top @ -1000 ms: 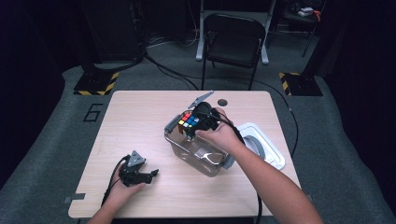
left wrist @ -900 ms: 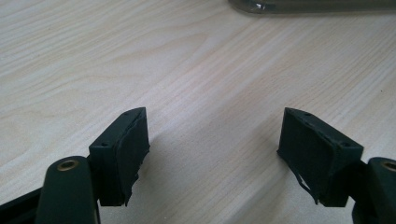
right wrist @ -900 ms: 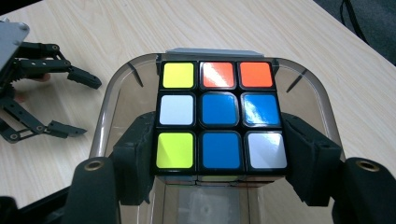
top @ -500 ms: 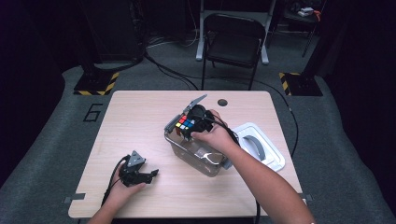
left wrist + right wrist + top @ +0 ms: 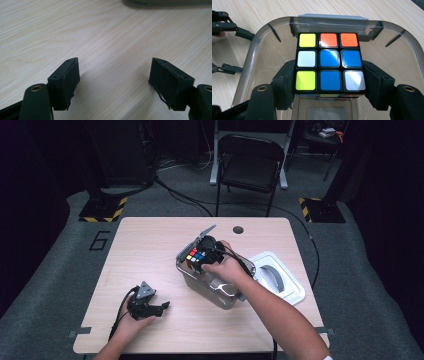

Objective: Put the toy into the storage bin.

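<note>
Pale wooden table (image 5: 150, 250) at mid-frame: the right gripper (image 5: 329, 82), clamped on the scrambled multicoloured puzzle cube (image 5: 329, 62), holds it in the mouth of the clear plastic box (image 5: 220, 290). Next, seemingly, lower and let go. Lower left, the left gripper (image 5: 150, 306) rests agape.

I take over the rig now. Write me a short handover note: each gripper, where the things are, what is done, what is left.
Right gripper: shut on the multicoloured puzzle cube, held over the open clear plastic box.
Left gripper: open, holding nothing, low over the light wooden table at its near left.
White box lid: off, lying on the table right of the box.
Done: cube picked up and brought over the box.
Left: probably lower the cube in, release it, then fit the lid.
</note>
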`<act>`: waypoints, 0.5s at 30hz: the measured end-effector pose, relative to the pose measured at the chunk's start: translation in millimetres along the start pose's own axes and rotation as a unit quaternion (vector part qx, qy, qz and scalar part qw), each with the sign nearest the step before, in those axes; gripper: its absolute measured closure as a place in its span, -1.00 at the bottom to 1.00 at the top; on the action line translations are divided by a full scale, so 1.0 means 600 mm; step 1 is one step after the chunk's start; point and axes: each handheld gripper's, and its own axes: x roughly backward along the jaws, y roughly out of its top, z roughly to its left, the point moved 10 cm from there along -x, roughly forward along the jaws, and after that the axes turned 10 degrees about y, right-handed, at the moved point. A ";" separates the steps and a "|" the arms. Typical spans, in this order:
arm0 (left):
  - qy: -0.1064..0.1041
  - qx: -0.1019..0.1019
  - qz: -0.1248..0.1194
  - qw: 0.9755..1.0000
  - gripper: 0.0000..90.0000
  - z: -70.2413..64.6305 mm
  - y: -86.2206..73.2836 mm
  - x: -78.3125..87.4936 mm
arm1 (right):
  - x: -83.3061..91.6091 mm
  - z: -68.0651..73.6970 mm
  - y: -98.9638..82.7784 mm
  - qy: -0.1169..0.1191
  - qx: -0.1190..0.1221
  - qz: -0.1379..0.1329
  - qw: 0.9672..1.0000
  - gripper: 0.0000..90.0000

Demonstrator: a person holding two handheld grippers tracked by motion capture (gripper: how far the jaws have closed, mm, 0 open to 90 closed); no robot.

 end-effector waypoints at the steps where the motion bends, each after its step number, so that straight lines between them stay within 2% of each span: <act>1: -0.005 -0.003 0.005 1.000 -0.46 0.000 -0.001 0.002 | -0.002 0.000 0.000 -0.001 -0.001 0.001 1.000 -0.25; 5: 0.000 0.000 0.000 1.000 -0.46 0.000 0.000 0.000 | -0.008 -0.002 -0.001 -0.001 0.000 0.000 1.000 -0.25; 7: -0.005 -0.002 0.004 1.000 -0.46 0.000 -0.001 0.001 | -0.011 -0.005 -0.002 -0.003 0.001 0.001 1.000 -0.25; 15: -0.003 -0.004 0.004 1.000 -0.46 0.000 -0.001 0.001 | -0.023 -0.012 -0.008 -0.005 -0.002 0.010 1.000 -0.25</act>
